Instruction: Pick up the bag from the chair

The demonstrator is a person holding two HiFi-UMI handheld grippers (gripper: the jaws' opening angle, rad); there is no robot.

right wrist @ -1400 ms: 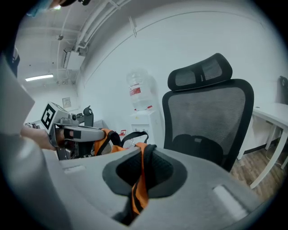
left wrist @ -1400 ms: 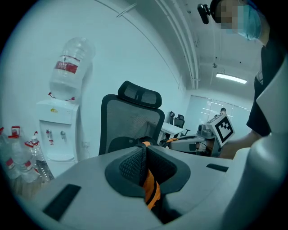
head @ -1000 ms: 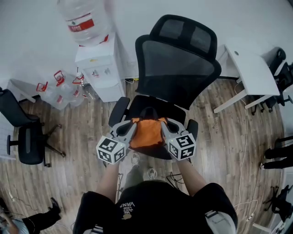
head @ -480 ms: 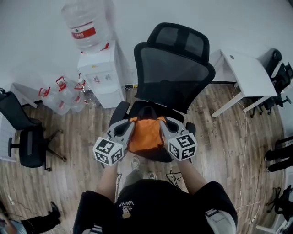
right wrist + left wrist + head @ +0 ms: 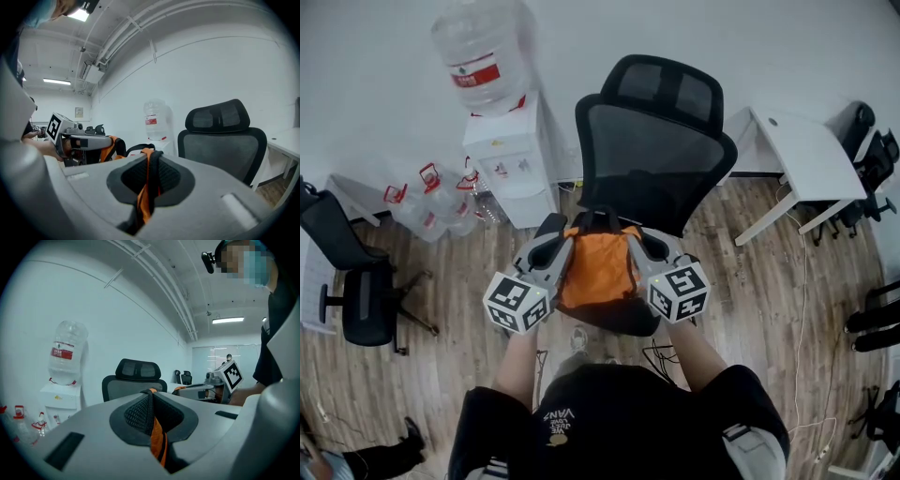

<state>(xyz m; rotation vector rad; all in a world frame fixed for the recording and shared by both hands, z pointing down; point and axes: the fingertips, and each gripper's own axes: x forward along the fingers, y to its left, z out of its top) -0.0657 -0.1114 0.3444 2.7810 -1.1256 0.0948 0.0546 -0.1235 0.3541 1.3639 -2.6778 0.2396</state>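
A: In front of the black mesh office chair (image 5: 654, 141). What are the arms doing?
B: Both forearms reach forward side by side, with the grippers roughly level and pointing at the chair back. The left gripper (image 5: 559, 239) is at the bag's left edge and the right gripper (image 5: 637, 242) at its right edge.
A: And the bag?
B: It's an orange bag (image 5: 598, 272) with black trim and a black top loop. It hangs between the two grippers over the chair seat. Can't tell if its bottom touches the seat.
A: Jaws?
B: The head view doesn't show the tips. In the left gripper view the jaws are nearly together, pinching a black-mesh-and-orange strap (image 5: 157, 434). The right gripper view shows the same, jaws clamped narrow on its strap (image 5: 145, 185).
A: Anything that only one view shows?
B: Only the head view shows the bag's whole body. Each gripper view shows the other gripper's marker cube (image 5: 232, 373) and the ceiling lights (image 5: 227, 320).
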